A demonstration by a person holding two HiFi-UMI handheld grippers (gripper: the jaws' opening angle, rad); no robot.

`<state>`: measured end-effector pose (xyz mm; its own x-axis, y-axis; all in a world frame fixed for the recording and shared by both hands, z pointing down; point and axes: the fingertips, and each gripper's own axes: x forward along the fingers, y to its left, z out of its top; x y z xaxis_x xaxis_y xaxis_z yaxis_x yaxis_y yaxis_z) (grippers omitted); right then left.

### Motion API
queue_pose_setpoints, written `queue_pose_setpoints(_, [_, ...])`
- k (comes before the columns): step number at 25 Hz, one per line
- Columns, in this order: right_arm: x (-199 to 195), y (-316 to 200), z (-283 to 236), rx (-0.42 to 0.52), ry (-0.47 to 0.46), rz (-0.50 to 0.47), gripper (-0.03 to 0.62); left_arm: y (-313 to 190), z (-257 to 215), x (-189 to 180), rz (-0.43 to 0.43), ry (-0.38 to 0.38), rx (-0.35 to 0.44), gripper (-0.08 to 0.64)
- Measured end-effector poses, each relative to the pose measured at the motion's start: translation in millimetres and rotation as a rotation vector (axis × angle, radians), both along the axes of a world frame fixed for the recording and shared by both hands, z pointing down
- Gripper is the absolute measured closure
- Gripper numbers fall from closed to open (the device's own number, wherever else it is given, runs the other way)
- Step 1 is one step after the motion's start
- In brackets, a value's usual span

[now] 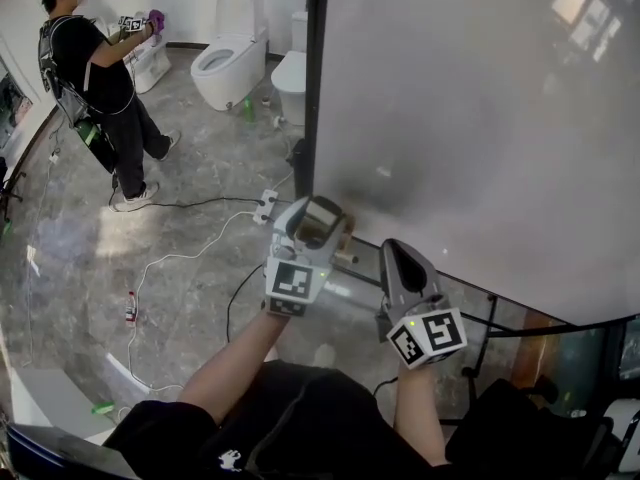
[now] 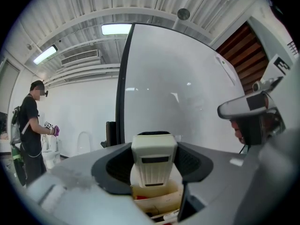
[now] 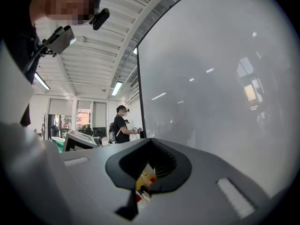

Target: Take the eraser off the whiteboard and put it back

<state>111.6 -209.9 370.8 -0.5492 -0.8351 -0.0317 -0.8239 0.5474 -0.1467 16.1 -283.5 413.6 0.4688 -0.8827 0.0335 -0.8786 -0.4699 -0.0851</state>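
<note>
The cream plastic eraser [image 2: 153, 159] stands upright between the black pads of my left gripper [image 2: 153, 165], which is shut on it just in front of the whiteboard [image 2: 187, 93]. In the head view the left gripper [image 1: 316, 230] holds the eraser [image 1: 320, 214] near the whiteboard's [image 1: 480, 118] lower left corner, above a wooden tray [image 2: 157, 201] with markers. My right gripper [image 1: 398, 260] hangs beside it to the right with its jaws together and nothing in them. Seen from the right gripper [image 3: 149, 168], the whiteboard [image 3: 215, 78] fills the right side.
The board's black edge post [image 1: 318, 78] runs down to a stand [image 1: 480, 318]. A person [image 1: 95, 78] works at toilets [image 1: 230, 58] at the far left. Cables and a power strip [image 1: 265, 206] lie on the marble floor, with a small bottle [image 1: 131, 308].
</note>
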Motion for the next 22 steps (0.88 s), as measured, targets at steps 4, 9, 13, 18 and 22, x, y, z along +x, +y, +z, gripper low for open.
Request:
queue_pose_setpoints(4, [-4.5, 6.6, -3.4, 0.008, -0.002, 0.019, 0.588, 10.4, -6.0, -5.5, 0.021, 0.004, 0.001, 0.298])
queue_pose_setpoints(9, [-8.6, 16.0, -7.2, 0.020, -0.003, 0.046, 0.588, 18.4, -11.6, -12.6, 0.043, 0.009, 0.011, 0.298])
queue_pose_setpoints(13, [-10.4, 22.6, -8.5, 0.024, -0.009, 0.057, 0.588, 25.6, -15.5, -15.0, 0.052, 0.014, 0.017, 0.291])
queue_pose_setpoints(18, [-10.6, 28.6, -10.5, 0.033, -0.005, 0.072, 0.588, 34.2, -19.3, -17.3, 0.068, 0.019, 0.020, 0.291])
queue_pose_setpoints(22, [-12.9, 31.0, -10.5, 0.031, 0.005, 0.075, 0.588, 40.2, -22.1, -24.2, 0.072, 0.033, 0.018, 0.291])
